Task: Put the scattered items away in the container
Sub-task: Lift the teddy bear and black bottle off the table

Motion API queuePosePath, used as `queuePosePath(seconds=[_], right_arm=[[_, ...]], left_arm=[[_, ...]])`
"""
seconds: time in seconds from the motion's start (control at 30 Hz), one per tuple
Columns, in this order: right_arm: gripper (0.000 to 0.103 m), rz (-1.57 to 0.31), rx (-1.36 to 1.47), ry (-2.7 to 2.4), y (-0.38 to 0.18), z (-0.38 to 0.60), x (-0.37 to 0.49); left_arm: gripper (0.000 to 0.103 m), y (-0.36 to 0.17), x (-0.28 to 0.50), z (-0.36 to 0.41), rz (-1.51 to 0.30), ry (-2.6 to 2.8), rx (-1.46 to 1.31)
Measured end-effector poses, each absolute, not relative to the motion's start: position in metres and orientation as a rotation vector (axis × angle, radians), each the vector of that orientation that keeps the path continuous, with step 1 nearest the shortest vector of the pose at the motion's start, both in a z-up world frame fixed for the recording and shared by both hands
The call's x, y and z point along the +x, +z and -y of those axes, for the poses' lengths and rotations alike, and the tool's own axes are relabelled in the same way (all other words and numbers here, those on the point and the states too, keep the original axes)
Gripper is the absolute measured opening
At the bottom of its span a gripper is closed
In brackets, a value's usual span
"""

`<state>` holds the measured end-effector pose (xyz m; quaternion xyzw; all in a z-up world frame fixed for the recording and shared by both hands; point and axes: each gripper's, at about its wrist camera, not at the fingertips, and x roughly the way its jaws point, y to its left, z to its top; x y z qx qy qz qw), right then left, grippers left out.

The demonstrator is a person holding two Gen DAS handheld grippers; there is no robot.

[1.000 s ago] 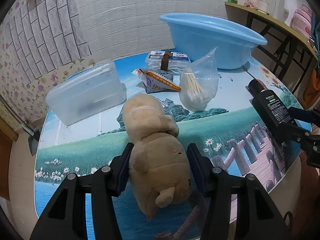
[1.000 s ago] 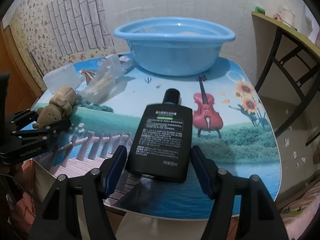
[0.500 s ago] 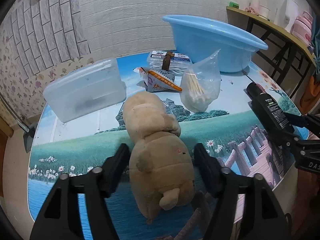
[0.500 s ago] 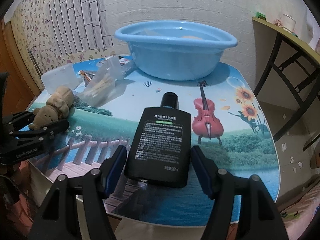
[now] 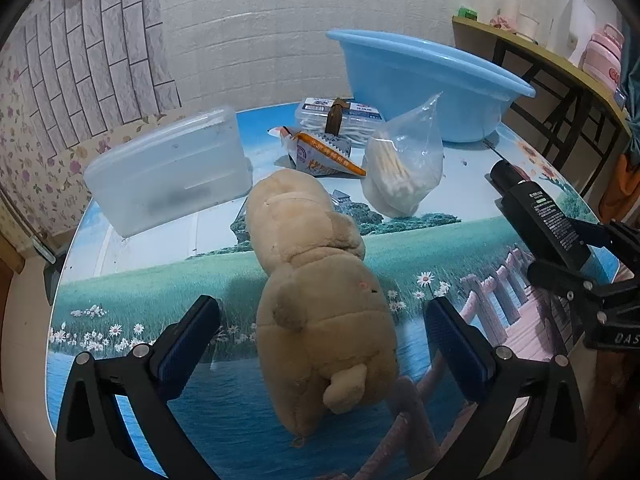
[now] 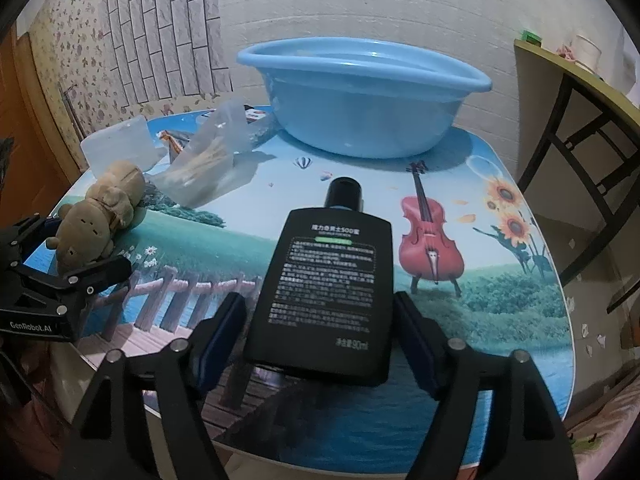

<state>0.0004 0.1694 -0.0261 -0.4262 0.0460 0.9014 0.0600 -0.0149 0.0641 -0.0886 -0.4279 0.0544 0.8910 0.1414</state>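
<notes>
A tan plush toy (image 5: 316, 284) lies on the picture-printed table between the fingers of my left gripper (image 5: 320, 332), which is open with gaps on both sides. It also shows in the right wrist view (image 6: 96, 216). A flat black bottle (image 6: 328, 288) lies between the fingers of my right gripper (image 6: 320, 332), which is open; the bottle also shows in the left wrist view (image 5: 540, 216). The blue basin (image 6: 360, 92) stands at the back of the table, and it also shows in the left wrist view (image 5: 424, 80).
A clear plastic box (image 5: 168, 172) lies at the back left. A bag of cotton swabs (image 5: 404, 168), an orange-and-white packet (image 5: 320, 152) and a clear pack with a brown piece on it (image 5: 340, 116) lie before the basin. A shelf (image 5: 560, 68) stands to the right.
My left gripper has opened wide around the plush toy and drawn back a little. My right gripper stays open around the black bottle, which has hardly moved.
</notes>
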Motion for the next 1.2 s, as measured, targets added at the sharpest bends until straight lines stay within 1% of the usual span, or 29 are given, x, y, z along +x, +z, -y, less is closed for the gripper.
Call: queuePosePath(seconds=[0.07,0.1,0.13,0.6,0.63,0.7,0.73,0.77,0.8,0.83,0.87,0.9,0.97,1.03,1.2], right_arm=[[0.093,-0.145,-1.289,2.736,-0.028,-0.169,0.0],[0.097,-0.144,-1.289,2.734,-0.029,-0.169,0.0],[0.103,-0.141,-1.29,2.73,-0.03,-0.168,0.0],[0.103,-0.173,-1.209,2.669,-0.031,-0.177,0.001],[0.103,-0.173,-1.209,2.669,-0.031,-0.177,0.0],[0.103,-0.183,-1.202,2.67,-0.031,-0.178,0.001],[0.1,-0.187,-1.196,2.669,-0.03,-0.179,0.002],[0.094,-0.19,-1.186,2.665,-0.029,-0.18,0.003],[0.092,-0.195,-1.181,2.663,-0.029,-0.181,0.003],[0.09,-0.201,-1.18,2.667,-0.028,-0.181,0.004],[0.087,-0.201,-1.18,2.676,-0.028,-0.181,0.004],[0.084,-0.196,-1.182,2.686,-0.027,-0.18,0.004],[0.07,-0.17,-1.185,2.702,-0.026,-0.176,0.005],[0.063,-0.155,-1.18,2.713,-0.026,-0.173,0.005],[0.062,-0.217,-1.165,2.736,-0.026,-0.181,0.006]], left_arm=[[0.103,-0.089,-0.014,-0.064,-0.155,2.584,-1.221],[0.103,-0.089,-0.014,-0.064,-0.148,2.595,-1.216],[0.103,-0.09,-0.013,-0.066,-0.15,2.609,-1.207],[0.103,-0.089,-0.01,-0.065,-0.145,2.624,-1.194],[0.101,-0.089,-0.01,-0.064,-0.144,2.624,-1.193],[0.091,-0.087,-0.009,-0.064,-0.142,2.627,-1.178],[0.084,-0.085,-0.008,-0.064,-0.141,2.629,-1.171],[0.075,-0.085,-0.008,-0.064,-0.142,2.631,-1.164],[0.068,-0.084,-0.007,-0.064,-0.141,2.632,-1.154],[0.05,-0.083,-0.006,-0.064,-0.146,2.632,-1.142],[0.047,-0.082,-0.005,-0.065,-0.154,2.632,-1.136],[0.047,-0.082,-0.005,-0.065,-0.155,2.631,-1.135],[0.046,-0.082,-0.005,-0.064,-0.149,2.632,-1.131],[0.046,-0.081,-0.005,-0.063,-0.139,2.63,-1.131],[0.046,-0.069,0.0,-0.059,-0.126,2.653,-1.078]])
